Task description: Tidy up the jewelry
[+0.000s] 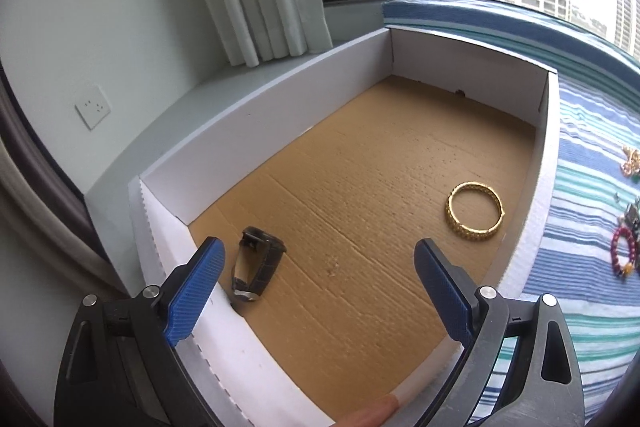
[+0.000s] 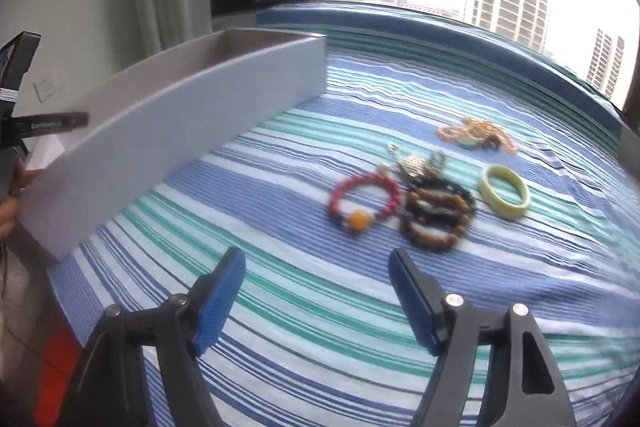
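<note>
Two items are contained in the box [image 1: 256,123]: one gold bangle [image 1: 475,209] and one watch [image 1: 256,267]. Three bead bracelets [image 2: 434,215] and one green bangle [image 2: 505,191] are laid on the striped bed [image 2: 280,187]. The jaws of both the left gripper [image 1: 320,291] and the right gripper [image 2: 316,299] are spread, empty.

The right gripper [image 2: 316,259] hangs over a striped cloth [image 2: 320,307] with its blue fingers [image 2: 220,299] spread wide and nothing between them. Ahead lie a red bead bracelet [image 2: 363,201], brown and black bead bracelets [image 2: 438,217] touching it, a pale green bangle [image 2: 505,190] and gold chains [image 2: 476,135]. A white box [image 2: 180,131] stands to the left.
</note>
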A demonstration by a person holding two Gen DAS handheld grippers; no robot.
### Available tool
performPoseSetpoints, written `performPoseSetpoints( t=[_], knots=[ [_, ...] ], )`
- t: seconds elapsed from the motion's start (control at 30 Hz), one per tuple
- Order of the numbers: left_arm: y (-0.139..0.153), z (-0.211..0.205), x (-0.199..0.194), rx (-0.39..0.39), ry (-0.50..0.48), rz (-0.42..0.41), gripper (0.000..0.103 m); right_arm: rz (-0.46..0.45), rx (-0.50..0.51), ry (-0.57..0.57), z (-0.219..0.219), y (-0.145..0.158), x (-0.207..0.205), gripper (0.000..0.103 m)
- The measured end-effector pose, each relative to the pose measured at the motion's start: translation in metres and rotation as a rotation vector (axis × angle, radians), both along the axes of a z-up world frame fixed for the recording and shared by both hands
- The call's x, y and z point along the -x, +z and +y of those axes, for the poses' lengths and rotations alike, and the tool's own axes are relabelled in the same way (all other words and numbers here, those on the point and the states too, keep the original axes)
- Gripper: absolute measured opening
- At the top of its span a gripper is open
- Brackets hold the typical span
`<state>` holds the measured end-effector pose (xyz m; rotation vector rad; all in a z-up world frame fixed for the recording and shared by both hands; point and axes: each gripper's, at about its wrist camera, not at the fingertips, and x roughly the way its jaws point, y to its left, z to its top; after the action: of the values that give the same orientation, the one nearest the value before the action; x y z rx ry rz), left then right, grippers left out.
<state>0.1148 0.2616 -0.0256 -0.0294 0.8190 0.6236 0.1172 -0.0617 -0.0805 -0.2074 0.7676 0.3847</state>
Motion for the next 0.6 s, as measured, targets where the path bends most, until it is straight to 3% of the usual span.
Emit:
performPoseSetpoints(
  t=[0.13, 0.43, 0.5, 0.6],
  knots=[
    [-0.001, -0.010, 0.011, -0.024, 0.004, -0.003, 0.096, -0.079, 0.067, -0.206, -0.082, -0.005, 0.011, 0.076],
    [0.002, -0.039, 0.045, -0.037, 0.003, -0.026, 0.097, -0.071, 0.038, -0.490, -0.198, -0.005, 0.003, 0.079],
    [0.013, -0.046, 0.051, -0.090, 0.036, -0.062, 0.097, -0.045, 0.026, -0.512, -0.207, -0.009, -0.004, 0.079],
    [0.041, -0.067, 0.067, -0.174, 0.055, -0.195, 0.100, -0.003, 0.031, -0.514, -0.211, -0.013, -0.014, 0.081]
  ],
)
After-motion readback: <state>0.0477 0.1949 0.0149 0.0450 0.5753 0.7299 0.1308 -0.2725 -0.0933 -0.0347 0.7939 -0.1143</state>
